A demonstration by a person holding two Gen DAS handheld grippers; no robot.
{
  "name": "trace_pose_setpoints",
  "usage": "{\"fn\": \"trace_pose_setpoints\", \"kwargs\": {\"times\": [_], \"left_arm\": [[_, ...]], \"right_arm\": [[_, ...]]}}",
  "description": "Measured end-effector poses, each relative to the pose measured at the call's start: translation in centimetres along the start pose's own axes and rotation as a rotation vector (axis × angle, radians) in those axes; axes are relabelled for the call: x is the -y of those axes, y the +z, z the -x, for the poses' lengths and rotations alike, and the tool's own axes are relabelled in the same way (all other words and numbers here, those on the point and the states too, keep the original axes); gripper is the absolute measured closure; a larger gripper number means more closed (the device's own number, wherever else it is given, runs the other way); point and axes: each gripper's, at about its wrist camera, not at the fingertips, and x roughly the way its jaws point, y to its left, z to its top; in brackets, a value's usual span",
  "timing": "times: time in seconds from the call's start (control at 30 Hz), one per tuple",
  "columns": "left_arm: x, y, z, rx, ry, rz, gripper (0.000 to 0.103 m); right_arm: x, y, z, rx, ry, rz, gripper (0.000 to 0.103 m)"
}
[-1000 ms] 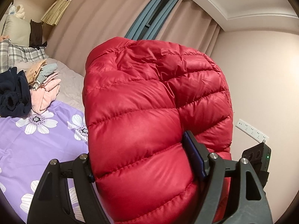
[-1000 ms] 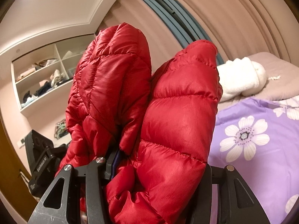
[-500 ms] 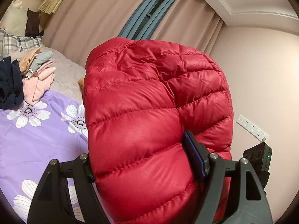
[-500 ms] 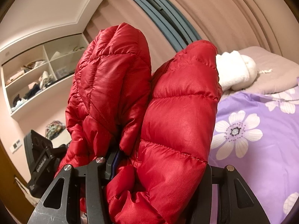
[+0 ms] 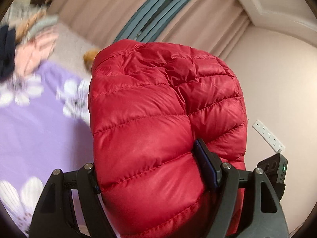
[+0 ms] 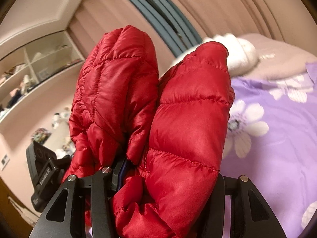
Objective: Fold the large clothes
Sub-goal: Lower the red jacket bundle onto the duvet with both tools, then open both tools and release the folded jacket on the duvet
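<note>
A puffy red quilted jacket [image 5: 158,129] fills the middle of the left wrist view, bulging up between the fingers of my left gripper [image 5: 154,170], which is shut on a thick fold of it. In the right wrist view the same red jacket [image 6: 178,129] stands up in two padded lobes, and my right gripper [image 6: 168,178] is shut on the bunched fabric at their base. The other gripper's black body shows at each view's edge, right [image 5: 275,168] and left [image 6: 41,176]. Below lies the bed with its purple flowered sheet [image 5: 39,138].
A pile of folded clothes [image 5: 29,45] sits at the bed's far left. A white plush bundle [image 6: 237,53] rests on the grey blanket [image 6: 283,59]. Curtains [image 5: 178,10], a wall with a socket strip [image 5: 269,135] and open shelves [image 6: 29,71] surround the bed.
Both grippers have sunk with the jacket still held; the bed and the clothes pile slid up and left in the left view, and the background is now blurred.
</note>
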Motion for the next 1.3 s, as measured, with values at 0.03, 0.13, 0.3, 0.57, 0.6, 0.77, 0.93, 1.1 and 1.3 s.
{"fn": "trace_pose_setpoints", "kwargs": {"times": [0.03, 0.13, 0.3, 0.57, 0.6, 0.77, 0.93, 1.1, 1.3], "left_arm": [[-0.6, -0.4, -0.5, -0.013, 0.005, 0.022, 0.027], [-3.2, -2.8, -2.0, -0.038, 0.051, 0.121, 0.027], [-6.3, -5.5, -5.1, -0.169, 0.213, 0.131, 0.028], [-12.8, -9.2, -6.3, -0.224, 0.140, 0.305, 0.017], [-12.2, -9.0, -6.4, -0.227, 0.163, 0.283, 0.016], [-11.4, -8.5, -6.4, -0.240, 0.205, 0.285, 0.015], [-6.7, -5.3, -3.1, -0.179, 0.382, 0.200, 0.030], [-0.2, -3.5, 2.0, 0.000, 0.469, -0.023, 0.036], [-0.3, -3.8, 2.8, 0.014, 0.437, -0.004, 0.036]], "right_arm": [[0.4, -0.5, -0.6, -0.016, -0.021, -0.003, 0.052], [1.4, -1.8, -1.9, -0.059, -0.045, -0.032, 0.052], [5.4, -6.0, -6.2, -0.218, -0.076, -0.140, 0.052], [8.6, -10.1, -8.6, -0.333, -0.085, -0.217, 0.043], [9.1, -10.2, -8.5, -0.328, -0.056, -0.248, 0.043], [7.6, -9.9, -7.7, -0.339, -0.116, -0.199, 0.040], [4.2, -7.0, -5.4, -0.357, -0.239, -0.164, 0.035], [-0.9, -4.1, 1.3, -0.189, -0.364, -0.009, 0.035], [-4.4, -2.8, 5.1, -0.004, -0.116, 0.015, 0.048]]}}
